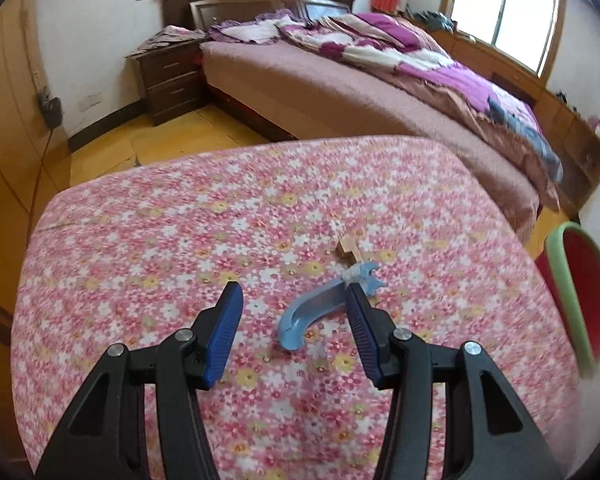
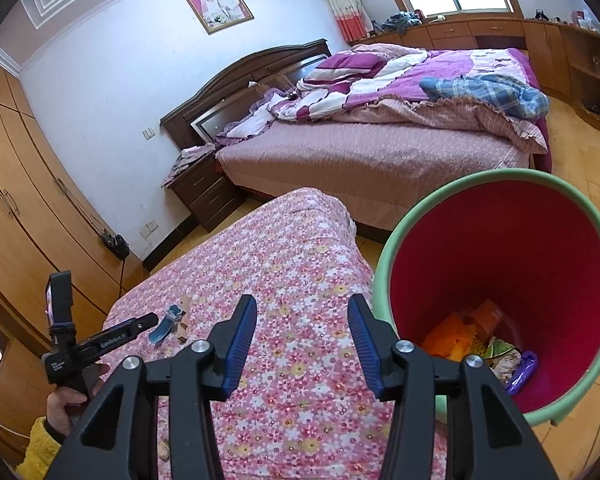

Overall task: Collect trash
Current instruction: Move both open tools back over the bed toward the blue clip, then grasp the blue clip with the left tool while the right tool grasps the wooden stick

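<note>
One blue plastic scrap and one wooden piece lie touching near the right edge of my floral-covered surface. My left tongs and right tongs both gape wide, empty. One red bin, already holding several bits of litter, stands just beside the surface.

A cloth-covered bench fills the foreground of both views. On it, toward its right half in the left wrist view, lies a curved plastic piece, and a small wooden block lies just behind it, touching or nearly touching its far end. The left claw hangs over the bench with the plastic piece between its fingers, close to the right one. The right claw is above the bench's right edge. A bin stands on the floor to the right of the bench, with scraps inside. Behind the bench stands a bed, with a nightstand to its left.
</note>
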Demonstrator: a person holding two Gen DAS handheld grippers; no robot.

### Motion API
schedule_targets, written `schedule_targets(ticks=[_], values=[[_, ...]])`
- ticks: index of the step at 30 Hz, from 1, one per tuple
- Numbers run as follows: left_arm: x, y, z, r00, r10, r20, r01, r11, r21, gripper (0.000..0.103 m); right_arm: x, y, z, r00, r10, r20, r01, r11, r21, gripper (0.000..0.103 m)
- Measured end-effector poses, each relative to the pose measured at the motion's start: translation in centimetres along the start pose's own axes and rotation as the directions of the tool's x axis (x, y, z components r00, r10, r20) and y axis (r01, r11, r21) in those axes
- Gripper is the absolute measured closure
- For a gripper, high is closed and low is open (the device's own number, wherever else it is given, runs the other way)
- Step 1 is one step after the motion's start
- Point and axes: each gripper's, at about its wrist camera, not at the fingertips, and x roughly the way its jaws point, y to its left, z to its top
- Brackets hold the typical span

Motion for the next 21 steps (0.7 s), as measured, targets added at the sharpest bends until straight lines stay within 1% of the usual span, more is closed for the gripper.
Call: schedule_targets(ticks=[4,7,9,10,12,13,14,16,21], values=[[1.9,-0.5,0.1,0.999,-0.028,-0.043,0.028,0.999,0.019,0.050,0.9,-0.3,-0.1,1.000,-0.004,-0.016,0.004,1.000,0.005,0.052],[2.8,-0.8,0.0,0.997,-0.036,-0.071,0.037,0.999,0.010,0.051,1.1,-0.5,-0.2,1.000,-0.006,-0.022,0.006,1.000,0.009,0.052],[3.1,-0.9,-0.2,0.996,-0.033,-0.083,0.034,0.999,0.003,0.061,1.2,-0.6,-0.3,1.000,-0.007,-0.025,0.007,1.000,0.010,0.052],[3.0,-1.0,-0.2,0.997,-0.016,-0.070,0.017,1.000,0.014,0.064,1.2,-0.7,-0.4,1.000,-0.007,-0.026,0.007,1.000,0.012,0.052],[2.9,-1.4,-0.3,0.997,-0.005,-0.071,0.007,1.000,0.027,0.082,1.2,-0.8,-0.5,1.000,-0.006,-0.028,0.006,1.000,0.014,0.052],[2.8,-1.4,-0.4,0.997,-0.009,-0.070,0.011,1.000,0.020,0.086,1.2,-0.9,-0.5,1.000,-0.007,-0.028,0.007,1.000,0.014,0.052],[2.7,-1.4,-0.5,0.997,-0.024,-0.073,0.025,1.000,0.010,0.088,1.2,-0.9,-0.5,1.000,-0.007,-0.029,0.007,1.000,0.015,0.052],[2.3,-1.5,-0.8,0.996,-0.061,-0.071,0.061,0.998,-0.013,0.088,1.1,-0.8,-0.6,0.999,-0.001,-0.032,0.002,1.000,0.016,0.052],[0.2,-0.7,-1.8,0.995,-0.085,-0.049,0.083,0.995,-0.048,0.088,0.4,0.0,-1.0,1.000,0.015,-0.028,-0.015,1.000,-0.002,0.052]])
